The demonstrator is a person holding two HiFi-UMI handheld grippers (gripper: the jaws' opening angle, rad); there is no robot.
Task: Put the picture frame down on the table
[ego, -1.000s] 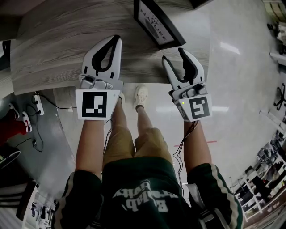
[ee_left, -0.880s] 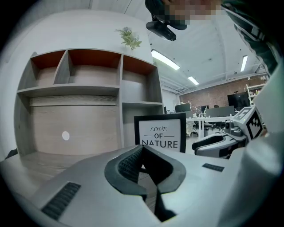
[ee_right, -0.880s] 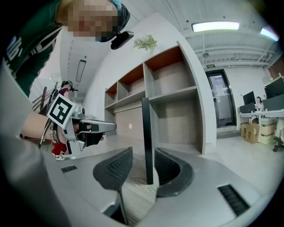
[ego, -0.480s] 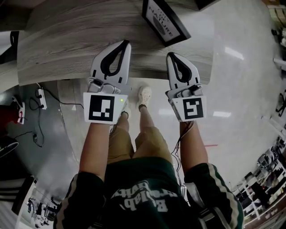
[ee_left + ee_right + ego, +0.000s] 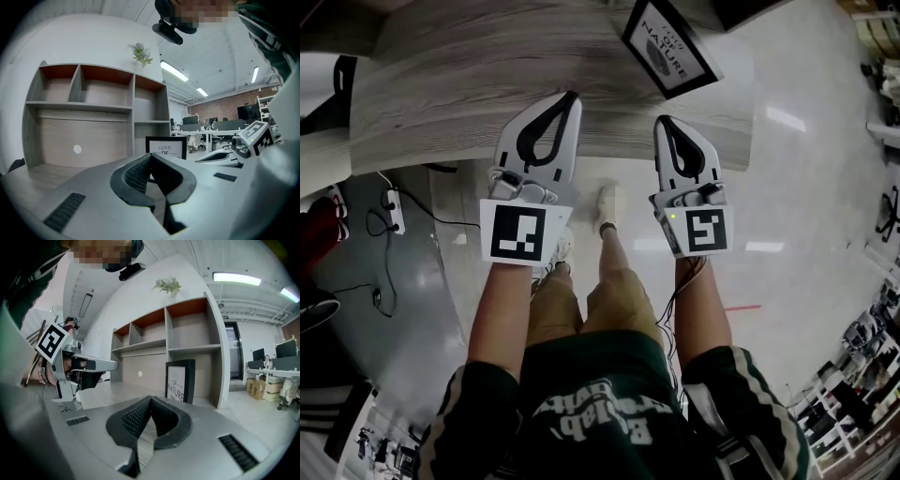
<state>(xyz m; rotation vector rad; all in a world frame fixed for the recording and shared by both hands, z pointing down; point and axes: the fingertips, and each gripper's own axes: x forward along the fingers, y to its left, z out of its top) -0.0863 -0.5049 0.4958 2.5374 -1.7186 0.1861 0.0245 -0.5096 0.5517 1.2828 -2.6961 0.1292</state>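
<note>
Picture frame (image 5: 667, 49) is shown standing upright on the wooden table (image 5: 469, 84), just beyond the right gripper (image 5: 662, 122). Both it and the left gripper (image 5: 572, 96) are closed on nothing, apart from the picture frame.

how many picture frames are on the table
1. The picture frame stands on the table, ahead of the right gripper, next to the shelf. More could be hidden past the head view's top edge.

Head view steeply down, gripper views level, sharing picture frame (image 5: 668, 49)
</note>
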